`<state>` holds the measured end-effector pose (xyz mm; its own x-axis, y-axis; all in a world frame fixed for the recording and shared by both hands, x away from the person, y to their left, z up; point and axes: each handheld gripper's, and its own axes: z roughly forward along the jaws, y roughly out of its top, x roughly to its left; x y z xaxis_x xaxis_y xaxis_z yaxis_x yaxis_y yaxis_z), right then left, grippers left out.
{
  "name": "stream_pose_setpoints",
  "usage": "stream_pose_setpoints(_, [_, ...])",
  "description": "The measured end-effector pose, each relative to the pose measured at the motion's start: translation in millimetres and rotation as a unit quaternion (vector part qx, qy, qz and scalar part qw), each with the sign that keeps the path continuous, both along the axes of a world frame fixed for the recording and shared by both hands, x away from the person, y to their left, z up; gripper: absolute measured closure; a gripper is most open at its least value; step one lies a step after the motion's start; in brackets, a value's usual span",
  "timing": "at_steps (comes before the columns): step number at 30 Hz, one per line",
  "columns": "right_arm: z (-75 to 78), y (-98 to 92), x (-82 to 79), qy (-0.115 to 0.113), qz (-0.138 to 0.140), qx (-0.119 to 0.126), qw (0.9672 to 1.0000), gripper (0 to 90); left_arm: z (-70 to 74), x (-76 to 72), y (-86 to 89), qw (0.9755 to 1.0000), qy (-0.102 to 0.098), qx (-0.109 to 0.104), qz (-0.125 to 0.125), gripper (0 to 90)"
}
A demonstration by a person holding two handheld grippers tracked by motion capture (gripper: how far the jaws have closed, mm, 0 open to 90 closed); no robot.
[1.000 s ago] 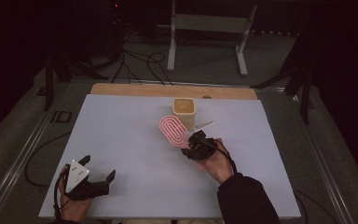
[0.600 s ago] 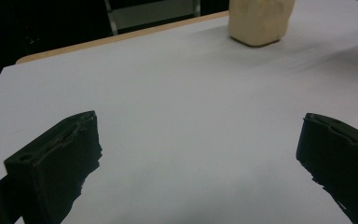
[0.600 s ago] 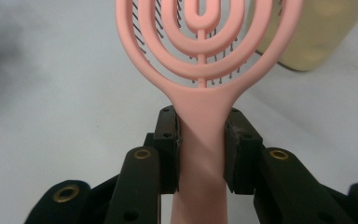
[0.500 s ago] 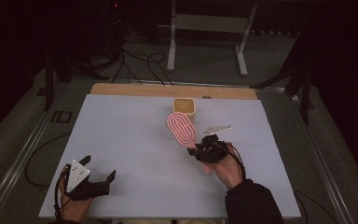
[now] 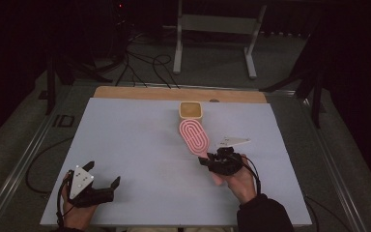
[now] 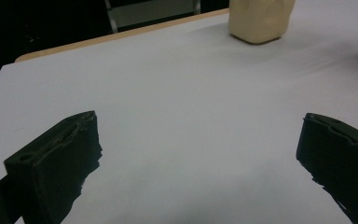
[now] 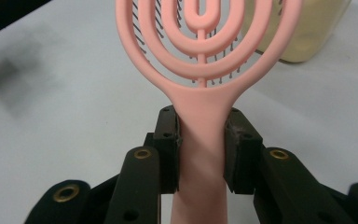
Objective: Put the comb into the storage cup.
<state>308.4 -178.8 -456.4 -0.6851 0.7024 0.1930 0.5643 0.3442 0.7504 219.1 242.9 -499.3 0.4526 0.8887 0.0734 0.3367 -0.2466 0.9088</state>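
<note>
Our right gripper (image 7: 200, 140) clamped the handle of the pink hairbrush (image 5: 193, 136), whose looped head was raised over the white table (image 5: 125, 145) near the tan container (image 5: 191, 110); we could read no writing. Our left gripper (image 5: 101, 175) stood released.

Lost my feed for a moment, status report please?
Right claw clamped on pink hairbrush handle, brush off the table. Left claw open, empty, resting near table edge. Beige container just beyond brush head.
</note>
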Motion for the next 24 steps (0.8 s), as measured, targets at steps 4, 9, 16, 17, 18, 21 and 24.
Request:
stream_pose_setpoints(4, [0.7, -2.6, -3.0, -0.010, 0.002, 0.010, 0.9999, 70.0, 0.0, 0.1, 0.4, 1.0000, 0.000, 0.000, 0.000, 0.2])
stream_pose_setpoints(9, [-3.6, -8.5, -8.7, -0.016, 0.003, 0.022, 0.9996, 70.0, -0.6, 0.3, -0.2, 1.0000, 0.002, 0.002, 0.001, 0.2])
stream_pose_setpoints(16, [-6.1, -14.9, -12.2, -0.018, -0.003, 0.035, 0.9992, 70.0, -1.4, 0.6, -0.8, 1.0000, 0.004, 0.004, 0.002, 0.2])
stream_pose_setpoints(17, [-6.4, -15.7, -12.4, -0.017, -0.003, 0.038, 0.9991, 70.0, -1.4, 0.6, -0.8, 1.0000, 0.004, 0.004, 0.002, 0.2])
stream_pose_setpoints(18, [-6.1, -16.7, -12.9, -0.018, -0.004, 0.040, 0.9990, 70.0, -1.4, 0.6, -1.3, 1.0000, 0.004, 0.006, 0.000, 0.2])
stream_pose_setpoints(21, [-5.8, -16.8, -13.1, -0.023, -0.008, 0.044, 0.9987, 70.0, -1.2, 0.8, -2.1, 1.0000, 0.005, 0.008, -0.002, 0.2])
stream_pose_setpoints(24, [-5.8, -16.0, -13.2, -0.026, -0.008, 0.050, 0.9984, 70.0, -1.8, 0.9, -3.5, 0.9999, 0.007, 0.011, -0.003, 0.2])
